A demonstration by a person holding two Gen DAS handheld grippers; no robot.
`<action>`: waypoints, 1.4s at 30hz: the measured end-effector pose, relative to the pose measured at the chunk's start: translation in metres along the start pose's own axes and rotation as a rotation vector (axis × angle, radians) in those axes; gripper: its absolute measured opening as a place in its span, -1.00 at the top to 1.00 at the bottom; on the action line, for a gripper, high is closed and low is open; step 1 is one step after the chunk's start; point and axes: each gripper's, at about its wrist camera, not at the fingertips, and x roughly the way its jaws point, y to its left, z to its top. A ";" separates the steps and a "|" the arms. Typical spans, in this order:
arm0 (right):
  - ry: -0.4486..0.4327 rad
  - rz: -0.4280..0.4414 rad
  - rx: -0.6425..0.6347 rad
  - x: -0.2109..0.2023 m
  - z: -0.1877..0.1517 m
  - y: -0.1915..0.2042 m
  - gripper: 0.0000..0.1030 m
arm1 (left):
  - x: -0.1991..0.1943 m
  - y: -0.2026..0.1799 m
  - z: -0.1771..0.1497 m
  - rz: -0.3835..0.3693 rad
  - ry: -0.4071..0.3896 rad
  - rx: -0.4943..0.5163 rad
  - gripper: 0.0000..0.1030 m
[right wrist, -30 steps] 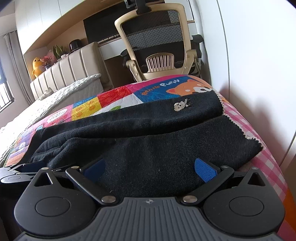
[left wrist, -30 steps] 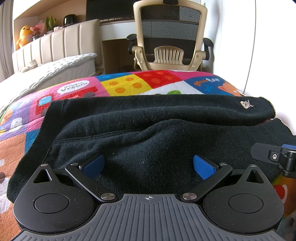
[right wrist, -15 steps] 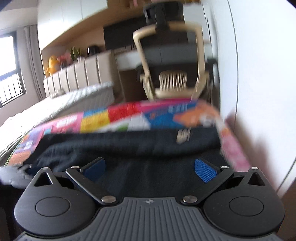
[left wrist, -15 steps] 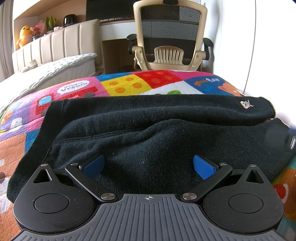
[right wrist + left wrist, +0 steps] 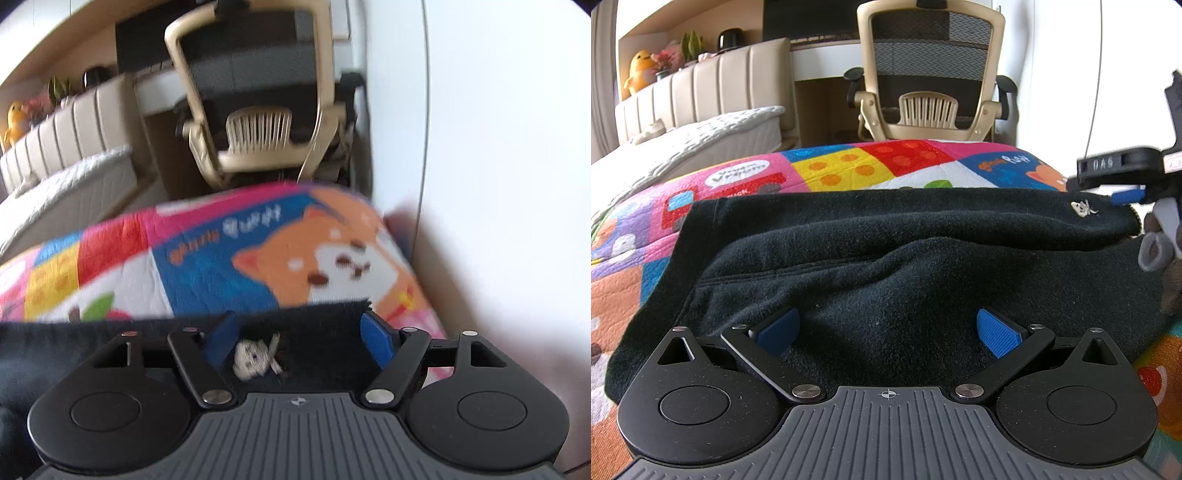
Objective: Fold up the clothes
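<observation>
Black fleece garment (image 5: 886,266) is noted lying on the colourful patchwork quilt (image 5: 849,166), both the left gripper (image 5: 886,332) and the right gripper (image 5: 295,343) spread and empty; a full pinch beside the embroidered patch (image 5: 255,360) is advised.

A home bedroom: a bed (image 5: 701,136) with a cream padded headboard (image 5: 713,88) at far left, a colourful cartoon quilt (image 5: 849,166) in front, a mesh desk chair (image 5: 929,74) beyond, a yellow plush toy (image 5: 639,70) on the shelf.
</observation>
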 end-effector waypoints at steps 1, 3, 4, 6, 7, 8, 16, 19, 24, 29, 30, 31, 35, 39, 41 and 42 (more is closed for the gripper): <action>-0.001 0.015 -0.001 -0.005 0.000 -0.001 -0.02 | 0.000 0.000 0.000 0.000 0.000 0.000 -1.00; -0.003 0.045 -0.003 -0.015 0.000 -0.003 0.82 | 0.000 0.000 0.000 0.000 0.000 0.000 -1.00; -0.003 0.060 -0.005 -0.020 0.000 -0.004 0.82 | 0.000 -0.001 0.000 0.000 0.000 0.000 -1.00; -0.005 0.090 -0.007 -0.030 0.001 -0.006 0.84 | 0.000 0.000 0.000 0.000 0.000 0.000 -1.00; -0.006 0.105 -0.008 -0.035 0.001 -0.007 0.84 | 0.000 -0.001 0.000 0.000 0.000 0.000 -1.00; -0.028 0.140 -0.003 -0.051 -0.001 -0.008 0.84 | 0.000 -0.001 0.000 0.000 0.000 0.000 -1.00; -0.022 0.113 -0.041 -0.099 -0.054 -0.021 0.85 | -0.001 -0.001 0.000 0.000 0.000 0.000 -1.00; 0.012 0.084 -0.022 -0.092 -0.074 -0.028 0.84 | 0.000 0.000 0.000 0.000 0.000 0.000 -1.00; 0.011 0.082 -0.001 -0.084 -0.089 -0.029 0.74 | 0.000 0.001 0.000 0.000 0.000 0.000 -1.00; 0.006 0.114 0.003 -0.084 -0.090 -0.029 0.56 | 0.000 0.001 0.000 0.000 0.000 -0.001 -1.00; 0.004 0.116 0.012 -0.084 -0.090 -0.030 0.56 | 0.000 0.002 0.000 0.000 0.000 0.000 -1.00; 0.004 0.119 0.019 -0.084 -0.090 -0.032 0.56 | 0.000 0.003 0.000 -0.001 0.000 -0.001 -1.00; 0.000 0.122 0.033 -0.085 -0.091 -0.034 0.55 | 0.000 0.001 0.000 -0.001 0.000 -0.001 -1.00; -0.001 0.136 0.039 -0.084 -0.092 -0.034 0.44 | 0.000 0.001 0.000 0.000 0.000 -0.001 -1.00; -0.001 0.145 0.040 -0.084 -0.092 -0.034 0.38 | 0.000 0.002 0.000 0.000 0.000 -0.001 -1.00; -0.001 0.148 0.040 -0.084 -0.092 -0.034 0.36 | 0.000 0.002 0.000 -0.001 0.001 -0.002 -1.00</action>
